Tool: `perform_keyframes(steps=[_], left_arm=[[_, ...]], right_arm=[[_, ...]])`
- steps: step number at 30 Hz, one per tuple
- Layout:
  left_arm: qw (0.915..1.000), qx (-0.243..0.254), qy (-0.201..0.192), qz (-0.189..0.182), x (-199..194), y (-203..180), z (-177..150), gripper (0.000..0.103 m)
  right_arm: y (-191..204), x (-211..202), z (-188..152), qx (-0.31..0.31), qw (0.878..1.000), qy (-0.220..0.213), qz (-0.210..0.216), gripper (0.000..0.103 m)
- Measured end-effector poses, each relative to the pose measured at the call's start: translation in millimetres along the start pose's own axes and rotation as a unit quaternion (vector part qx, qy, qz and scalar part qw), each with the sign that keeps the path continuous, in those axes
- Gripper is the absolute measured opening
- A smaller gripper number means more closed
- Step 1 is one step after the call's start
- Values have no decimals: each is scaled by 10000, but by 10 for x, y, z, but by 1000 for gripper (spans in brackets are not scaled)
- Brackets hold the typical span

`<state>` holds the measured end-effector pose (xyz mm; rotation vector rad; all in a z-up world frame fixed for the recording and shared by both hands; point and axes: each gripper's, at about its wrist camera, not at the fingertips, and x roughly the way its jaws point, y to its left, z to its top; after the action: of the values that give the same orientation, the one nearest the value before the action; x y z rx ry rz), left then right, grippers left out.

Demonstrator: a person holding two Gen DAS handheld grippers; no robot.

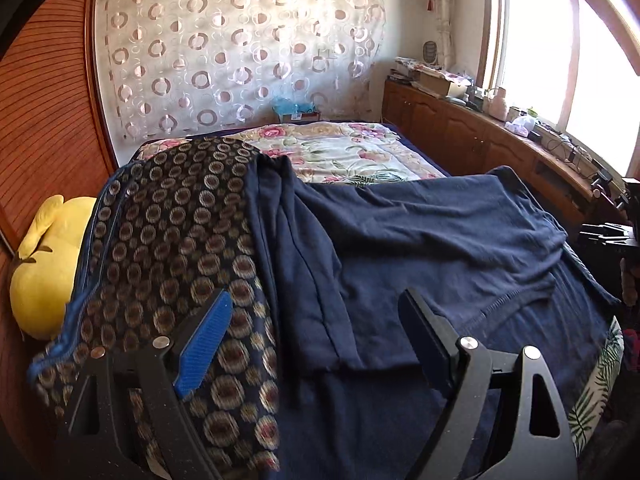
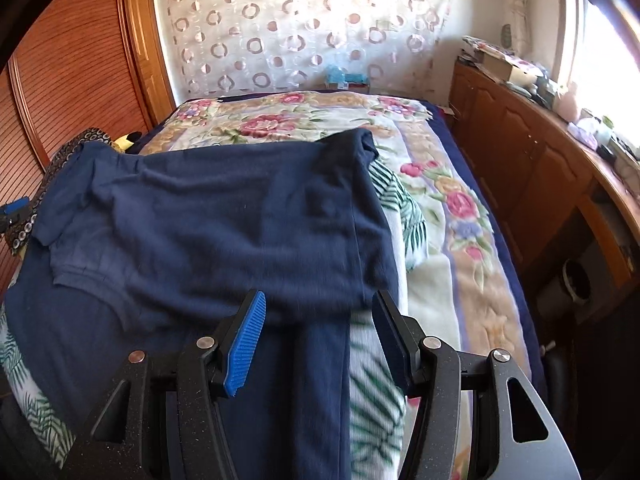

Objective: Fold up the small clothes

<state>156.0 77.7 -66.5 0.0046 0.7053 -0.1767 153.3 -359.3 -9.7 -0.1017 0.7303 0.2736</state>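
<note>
Item: navy garment, part-folded, flat on bed, centre frame.
Upper half doubled over lower, apparently mid-fold; left gripper and right gripper jaws open, empty, lower frame.

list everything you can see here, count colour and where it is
navy garment: one, dark blue, spread on the bed, top part folded over
patterned cloth: one, dark with tan circles, left of the garment
floral blanket: one, cream with pink flowers, covering the far and right side of the bed
leaf-print sheet: one, white and green, under the garment
plush toy: one, yellow, at the bed's left edge
curtain: one, sheer with circles, on the far wall
cabinet: one, brown wood, cluttered top, under the window
left tongs: open, empty
right tongs: open, over the garment's edge
</note>
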Motion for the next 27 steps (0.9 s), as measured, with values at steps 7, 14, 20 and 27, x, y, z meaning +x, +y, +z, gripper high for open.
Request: perform_keyframes(steps=[7,14,20,27], left_arm=[[9999,-28,-115,-56,-184,-142,-153,86],[9998,-35,-157,-74,-387,-299,-404,86],[9999,-122,-50,-14,-397,-336,-510,86],[9997,-223,64,1,-306,-327,-568,77]], right_arm=[[47,-338,-163,17,9996,-253,-118,58],[191,-330,-296,216,9988,-432,46,58],[195,-167,-285,322,9986,-411,127,57],[220,72,-196,269,9991,-260,196,57]])
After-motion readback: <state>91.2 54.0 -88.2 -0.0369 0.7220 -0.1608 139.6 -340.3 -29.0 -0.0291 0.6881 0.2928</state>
